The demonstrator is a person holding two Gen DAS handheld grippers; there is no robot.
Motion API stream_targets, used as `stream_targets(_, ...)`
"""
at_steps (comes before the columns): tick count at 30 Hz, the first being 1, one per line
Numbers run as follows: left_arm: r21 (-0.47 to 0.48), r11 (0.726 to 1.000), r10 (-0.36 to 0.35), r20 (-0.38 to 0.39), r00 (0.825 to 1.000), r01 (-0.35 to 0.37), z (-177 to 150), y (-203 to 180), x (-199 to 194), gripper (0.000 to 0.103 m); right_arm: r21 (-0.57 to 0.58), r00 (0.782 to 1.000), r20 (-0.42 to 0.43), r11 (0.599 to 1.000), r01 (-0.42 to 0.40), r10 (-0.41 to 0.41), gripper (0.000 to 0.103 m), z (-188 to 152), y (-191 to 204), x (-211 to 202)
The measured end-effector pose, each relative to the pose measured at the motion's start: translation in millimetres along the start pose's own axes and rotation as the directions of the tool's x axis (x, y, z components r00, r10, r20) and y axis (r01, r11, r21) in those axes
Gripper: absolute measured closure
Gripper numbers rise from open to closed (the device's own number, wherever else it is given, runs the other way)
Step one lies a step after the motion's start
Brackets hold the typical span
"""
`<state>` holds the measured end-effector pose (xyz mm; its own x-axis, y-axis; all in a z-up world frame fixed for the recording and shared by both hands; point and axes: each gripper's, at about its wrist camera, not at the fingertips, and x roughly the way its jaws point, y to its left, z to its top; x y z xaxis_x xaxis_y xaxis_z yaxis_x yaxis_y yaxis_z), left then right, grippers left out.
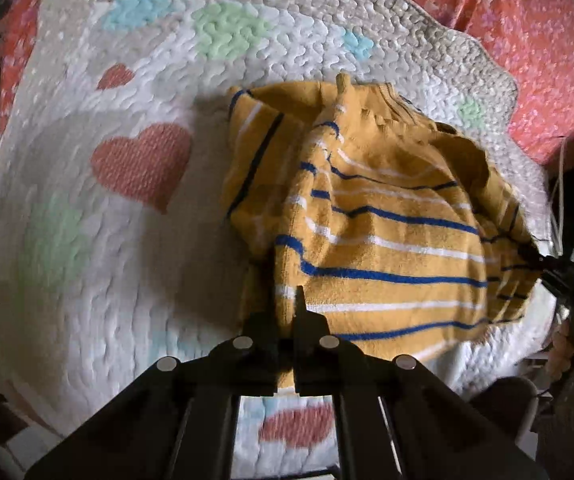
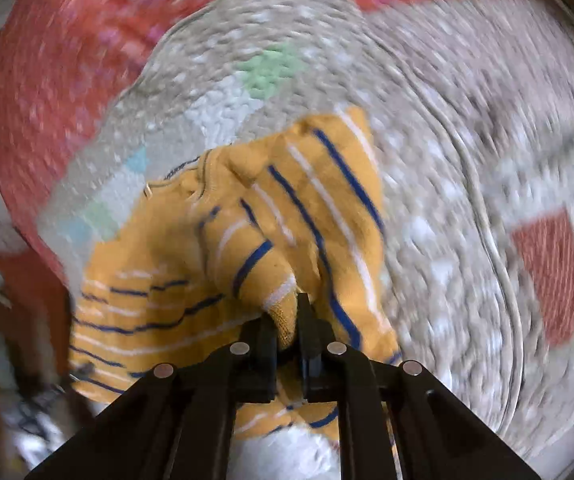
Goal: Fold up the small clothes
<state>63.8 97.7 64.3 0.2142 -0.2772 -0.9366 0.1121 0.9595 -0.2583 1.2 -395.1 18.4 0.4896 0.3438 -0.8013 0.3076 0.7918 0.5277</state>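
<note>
Striped garment (image 1: 383, 216) pinched in both grippers' closed jaws.

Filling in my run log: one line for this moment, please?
left gripper: shut on striped garment | right gripper: shut on striped garment | quilt underneath

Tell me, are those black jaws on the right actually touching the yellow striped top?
Touching. The right wrist view shows the right gripper with its jaws closed on a bunched fold of the yellow striped top, fabric pinched between them.
</note>
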Motion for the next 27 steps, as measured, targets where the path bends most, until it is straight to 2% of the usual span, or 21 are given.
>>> stream_targets(2, -0.01, 1.0, -0.009, -0.015, 1.0, 0.009, -7, 2, 1, 0.099, 0.081, 0.999, -0.03, 0.996, -0.037, 0.039, 0.094, -5, -23, 1)
stream_targets(5, -0.053, 0.999, -0.005, -0.04, 0.999, 0.003, -5, 7, 17, 0.097, 0.126, 0.998, -0.044, 0.991, -0.044, 0.05, 0.094, -7, -41, 10)
stream_targets(8, -0.096, 0.994, -0.048, -0.065, 0.997, 0.042, -6, 16, 26, 0.096, 0.014, 0.999, -0.012, 0.999, 0.039, -0.039, 0.088, -11, -25, 5)
stream_targets(10, -0.083, 0.994, -0.072, -0.046, 0.996, 0.068, -9, 17, 18, 0.095, -0.134, 0.989, 0.039, 0.98, 0.144, -0.14, 0.077, -20, 5, -8)
stream_targets(11, -0.067, 0.996, -0.068, -0.034, 0.997, 0.065, -11, 19, 13, 0.094, -0.206, 0.98, 0.077, 0.959, 0.194, -0.182, 0.067, -23, 18, -13)
stream_targets(12, -0.057, 0.997, -0.058, -0.026, 0.998, 0.056, -13, 20, 8, 0.094, -0.362, 0.955, 0.192, 0.888, 0.284, -0.227, 0.06, -34, 51, -24)
stream_targets(13, -0.051, 0.998, -0.048, -0.021, 0.999, 0.047, -15, 22, 5, 0.094, -0.425, 0.946, 0.238, 0.853, 0.304, -0.218, 0.056, -39, 67, -28)
stream_targets(14, -0.05, 0.998, -0.04, -0.014, 0.999, 0.04, -17, 24, 0, 0.094, -0.425, 0.946, 0.238, 0.853, 0.304, -0.218, 0.05, -39, 67, -28)
stream_targets(15, -0.052, 0.998, -0.038, -0.003, 0.999, 0.038, -17, 26, -4, 0.094, -0.473, 0.943, 0.265, 0.825, 0.309, -0.201, 0.044, -42, 79, -30)
stream_targets(17, -0.067, 0.997, -0.044, 0.032, 0.999, 0.046, -15, 27, -15, 0.094, -0.564, 0.943, 0.293, 0.768, 0.304, -0.158, 0.04, -49, 105, -24)
stream_targets(20, -0.072, 0.995, -0.057, 0.09, 0.994, 0.063, -12, 22, -28, 0.094, -0.684, 0.921, 0.34, 0.623, 0.379, -0.188, 0.04, -58, 144, 11)
stream_targets(21, -0.063, 0.995, -0.067, 0.105, 0.992, 0.074, -10, 18, -31, 0.094, -0.722, 0.898, 0.384, 0.536, 0.438, -0.216, 0.04, -63, 155, 28)
stream_targets(22, -0.055, 0.995, -0.073, 0.114, 0.991, 0.08, -8, 15, -31, 0.093, -0.742, 0.88, 0.414, 0.475, 0.474, -0.231, 0.041, -66, 160, 41)
stream_targets(23, -0.039, 0.996, -0.074, 0.125, 0.989, 0.079, -7, 10, -30, 0.089, -0.758, 0.858, 0.446, 0.403, 0.513, -0.254, 0.043, -68, 164, 55)
stream_targets(24, -0.026, 0.997, -0.068, 0.129, 0.989, 0.072, -6, 7, -29, 0.087, -0.769, 0.843, 0.459, 0.351, 0.535, -0.281, 0.065, -66, 166, 67)
stream_targets(25, -0.017, 0.998, -0.056, 0.13, 0.99, 0.058, -5, 5, -26, 0.084, -0.785, 0.853, 0.427, 0.347, 0.514, -0.298, 0.083, -61, 166, 77)
stream_targets(26, -0.015, 0.999, -0.045, 0.125, 0.991, 0.048, -3, 3, -22, 0.083, -0.787, 0.864, 0.389, 0.373, 0.491, -0.318, 0.098, -50, 162, 84)
stream_targets(27, -0.015, 0.999, -0.046, 0.116, 0.992, 0.048, -1, 4, -17, 0.083, -0.774, 0.873, 0.354, 0.42, 0.475, -0.335, 0.098, -36, 158, 87)
